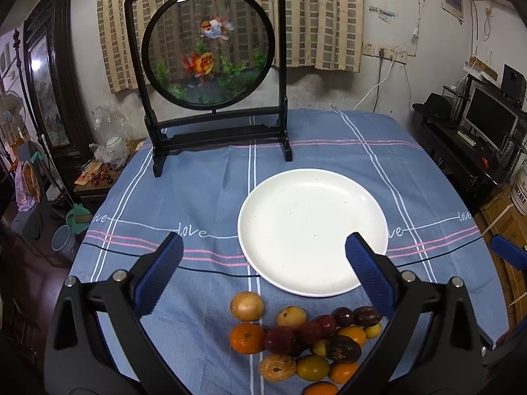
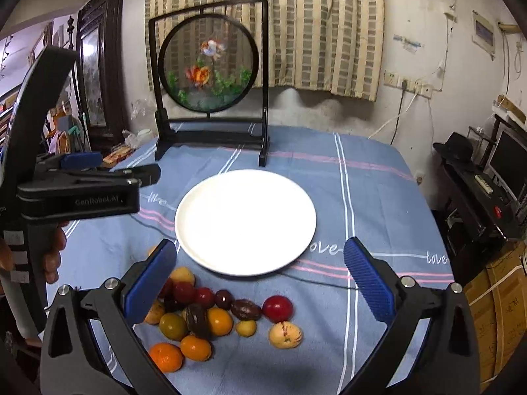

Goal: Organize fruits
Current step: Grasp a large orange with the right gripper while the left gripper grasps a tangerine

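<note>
**Fruit heaped before a bare white plate**

Blue checked tablecloth [image 1: 204, 197] covers the table, with striped curtains [image 2: 296, 26] on the wall behind. At far left in the right wrist view, a hand [image 2: 54, 256] grips the handle of the left gripper [image 1: 263, 247], whose blue fingers [image 1: 158, 276] stand wide apart, holding nothing, above the near edge of the cloth. A black-framed goldfish screen [image 1: 210, 46] stands upright at the back. Before it lies the white plate [image 1: 313, 230], bare. Just beside its near rim sits the fruit pile [image 1: 306, 339]: tangerines, dark plums, yellow and tan fruits, touching one another. A red fruit [image 2: 277, 308] and a speckled tan one [image 2: 285, 334] lie slightly right of the pile. The right gripper [image 2: 260, 256] hovers over them, jaws spread wide, empty.
</note>
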### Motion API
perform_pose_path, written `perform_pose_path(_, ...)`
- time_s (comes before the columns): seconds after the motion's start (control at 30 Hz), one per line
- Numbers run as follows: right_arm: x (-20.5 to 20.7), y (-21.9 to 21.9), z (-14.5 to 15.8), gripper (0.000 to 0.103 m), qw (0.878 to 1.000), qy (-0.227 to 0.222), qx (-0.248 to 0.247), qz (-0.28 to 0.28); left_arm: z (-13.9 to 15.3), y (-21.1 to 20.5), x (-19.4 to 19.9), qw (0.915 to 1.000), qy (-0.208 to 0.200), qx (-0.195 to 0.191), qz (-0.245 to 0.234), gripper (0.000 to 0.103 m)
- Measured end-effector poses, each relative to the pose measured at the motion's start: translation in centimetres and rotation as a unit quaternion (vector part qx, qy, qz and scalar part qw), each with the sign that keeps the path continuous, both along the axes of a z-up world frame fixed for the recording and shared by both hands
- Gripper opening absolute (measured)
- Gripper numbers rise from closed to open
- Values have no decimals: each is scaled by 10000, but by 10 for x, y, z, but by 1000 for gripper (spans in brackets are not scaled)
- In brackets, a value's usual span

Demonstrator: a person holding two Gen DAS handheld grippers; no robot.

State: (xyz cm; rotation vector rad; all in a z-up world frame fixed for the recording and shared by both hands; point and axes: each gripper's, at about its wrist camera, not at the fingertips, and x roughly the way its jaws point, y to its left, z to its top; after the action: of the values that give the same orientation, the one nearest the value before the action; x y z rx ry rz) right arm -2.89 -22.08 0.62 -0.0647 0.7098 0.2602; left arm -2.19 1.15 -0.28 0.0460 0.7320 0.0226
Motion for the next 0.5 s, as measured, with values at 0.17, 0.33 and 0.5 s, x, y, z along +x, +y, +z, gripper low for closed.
perform_pose_path(0.17, -5, -8, -21, 102, 9990, 433, -63, 77, -14, 24, -12, 9998, 165, 41, -86, 100)
perform_pose_path(0.33, -35, 0, -63, 102, 9900, 1255, 85, 636, -52, 52, -56, 9964, 722, 188, -402, 100)
perform_pose_path(0.5, -51, 31, -103, 83, 9683, 2106, 81, 1343, -88, 72, -93, 9904, 1283, 93, -514, 100)
